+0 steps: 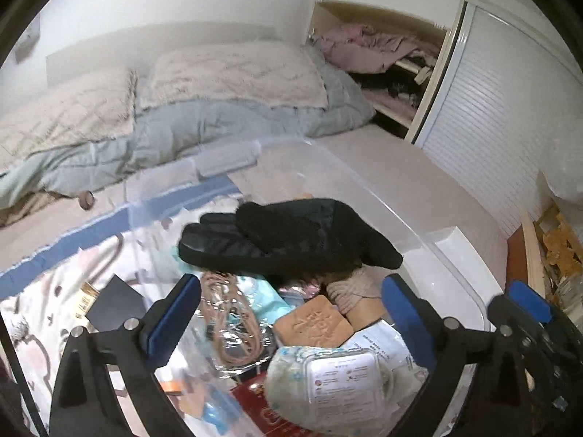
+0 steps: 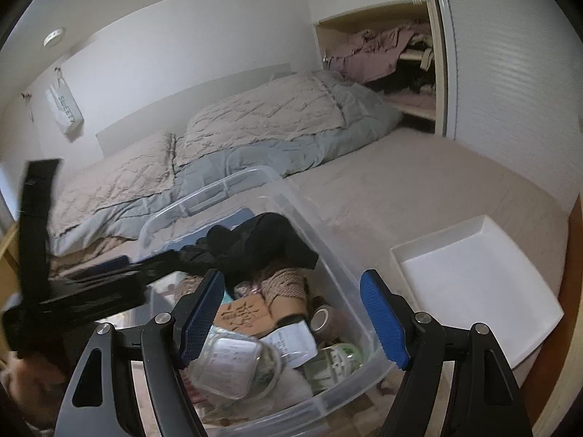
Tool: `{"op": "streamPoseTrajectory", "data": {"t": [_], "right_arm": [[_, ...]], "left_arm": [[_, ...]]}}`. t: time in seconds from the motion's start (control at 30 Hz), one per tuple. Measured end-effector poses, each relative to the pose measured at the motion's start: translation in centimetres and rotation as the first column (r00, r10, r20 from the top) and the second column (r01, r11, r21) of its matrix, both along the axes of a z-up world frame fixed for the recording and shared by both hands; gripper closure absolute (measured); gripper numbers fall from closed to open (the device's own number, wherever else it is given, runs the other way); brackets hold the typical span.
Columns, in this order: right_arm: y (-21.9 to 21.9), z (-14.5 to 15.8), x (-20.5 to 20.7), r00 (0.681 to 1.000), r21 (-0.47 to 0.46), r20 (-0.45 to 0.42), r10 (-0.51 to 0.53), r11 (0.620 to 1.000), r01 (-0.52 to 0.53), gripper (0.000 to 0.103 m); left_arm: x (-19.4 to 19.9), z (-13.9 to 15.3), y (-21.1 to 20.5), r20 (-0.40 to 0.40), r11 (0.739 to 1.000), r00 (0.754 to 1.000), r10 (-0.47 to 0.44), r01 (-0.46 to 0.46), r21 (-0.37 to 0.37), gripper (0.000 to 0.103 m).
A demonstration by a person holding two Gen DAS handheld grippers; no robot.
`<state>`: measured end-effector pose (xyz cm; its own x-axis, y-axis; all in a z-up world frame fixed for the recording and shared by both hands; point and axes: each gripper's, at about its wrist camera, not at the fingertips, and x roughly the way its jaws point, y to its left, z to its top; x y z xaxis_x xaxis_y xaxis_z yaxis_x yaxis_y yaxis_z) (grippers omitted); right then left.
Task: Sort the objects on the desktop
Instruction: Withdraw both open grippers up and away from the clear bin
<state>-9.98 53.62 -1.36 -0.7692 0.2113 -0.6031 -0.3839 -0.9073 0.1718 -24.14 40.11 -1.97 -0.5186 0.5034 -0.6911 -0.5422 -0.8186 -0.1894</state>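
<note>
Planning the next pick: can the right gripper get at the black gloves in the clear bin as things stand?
Probably yes. The black gloves lie on top of the pile in the lidless clear bin, and the right gripper stands open with nothing between.

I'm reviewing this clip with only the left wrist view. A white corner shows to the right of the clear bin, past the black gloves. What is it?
Observer: It's a shallow white tray lying on the bed beside the clear bin, with nothing in it.
Operator: I only see the edge of the right tool. Is it holding anything?
Observer: No. The right tool is open above the bin, its pads pressing on nothing.
Operator: Is anything in the bin hidden from me?
Observer: Yes, a brown tape roll sits by the bin's right wall, next to the rope bundle.
</note>
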Motion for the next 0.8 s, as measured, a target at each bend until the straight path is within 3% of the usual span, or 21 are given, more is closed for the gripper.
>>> {"op": "streamPoseTrajectory", "data": {"t": [0.13, 0.2, 0.8], "right_arm": [[0.0, 0.0, 0.2, 1.000, -0.020, -0.016, 0.000, 1.000, 0.000, 0.025], [-0.1, 0.2, 0.4, 1.000, -0.028, -0.030, -0.001, 1.000, 0.000, 0.000], [-5.0, 4.1, 4.9, 0.990, 0.074, -0.141, 0.009, 0.997, 0.001, 0.000]], "left_arm": [[0.9, 1.2, -1.3, -0.047, 1.000, 0.999, 0.009, -0.009, 0.003, 0.002], [1.6, 1.8, -2.0, -0.083, 1.000, 0.996, 0.015, -0.014, 0.005, 0.000], [8.7, 6.8, -9.1, -0.223, 0.997, 0.973, 0.060, -0.048, 0.059, 0.000]]}}
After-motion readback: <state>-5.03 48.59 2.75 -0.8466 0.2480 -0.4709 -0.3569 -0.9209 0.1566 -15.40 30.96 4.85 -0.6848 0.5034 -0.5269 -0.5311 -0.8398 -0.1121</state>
